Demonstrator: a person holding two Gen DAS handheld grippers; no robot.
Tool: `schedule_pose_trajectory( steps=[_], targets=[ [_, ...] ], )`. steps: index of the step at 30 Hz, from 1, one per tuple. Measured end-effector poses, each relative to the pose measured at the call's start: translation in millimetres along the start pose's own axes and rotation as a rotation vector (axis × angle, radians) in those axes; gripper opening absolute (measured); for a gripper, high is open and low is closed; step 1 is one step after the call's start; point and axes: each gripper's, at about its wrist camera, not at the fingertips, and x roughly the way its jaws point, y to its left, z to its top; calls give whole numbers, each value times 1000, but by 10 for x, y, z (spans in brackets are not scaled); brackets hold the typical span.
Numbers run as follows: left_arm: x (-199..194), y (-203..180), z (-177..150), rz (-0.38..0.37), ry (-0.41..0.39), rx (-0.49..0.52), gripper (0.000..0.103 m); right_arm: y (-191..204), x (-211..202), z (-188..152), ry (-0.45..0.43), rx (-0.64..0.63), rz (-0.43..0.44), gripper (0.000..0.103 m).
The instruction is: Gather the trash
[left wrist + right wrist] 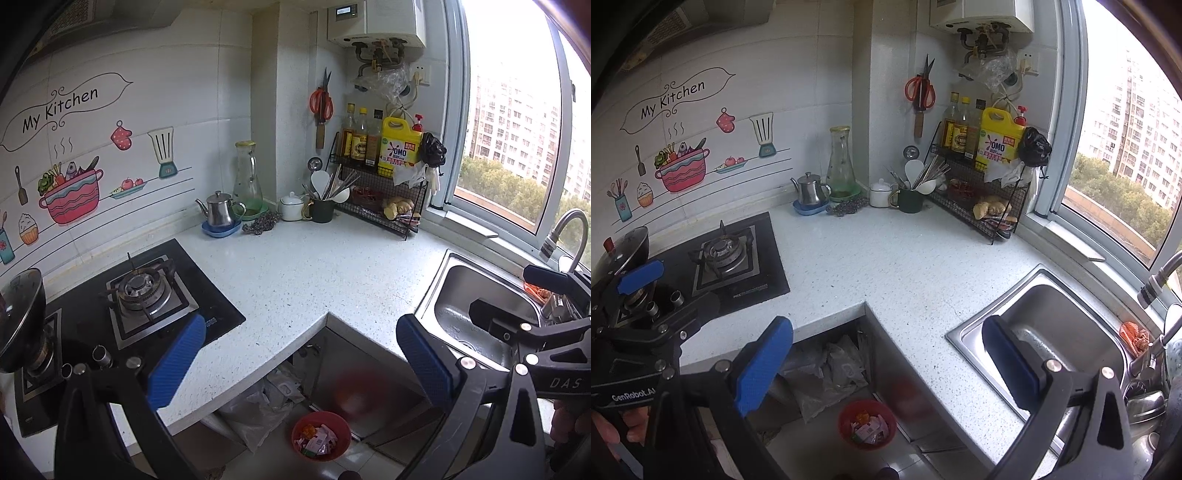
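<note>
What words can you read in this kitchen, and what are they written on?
"My Kitchen": wall sticker above the stove.
"OMO": yellow jug on the wire rack.
"DAS": black frame of the right tongs, seen from the left wrist.
"GenRobot.AI": black frame of the left tongs, seen from the right wrist.
Too small or blurred: bottle labels, stove print, heater display.

A steel teapot (218, 209) sits near the gas stove (147, 291); yellow detergent jug (400, 146) on the rack (384, 195).
</note>
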Motion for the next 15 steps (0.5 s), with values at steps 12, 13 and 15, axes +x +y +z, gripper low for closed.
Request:
schedule_pose_trajectory(
  steps=[12,13,15],
  targets=[
    [-46,-7,-68,-22,15,-5,102,-9,-12,-37,12,-15,6,102],
    [-50,-15,-70,-20,15,-3,102,-10,-11,-37,13,-16,5,102],
    [-52,-28,-75,-19,15,-6,102,-20,-16,-39,13,-19,4,102]
  ],
)
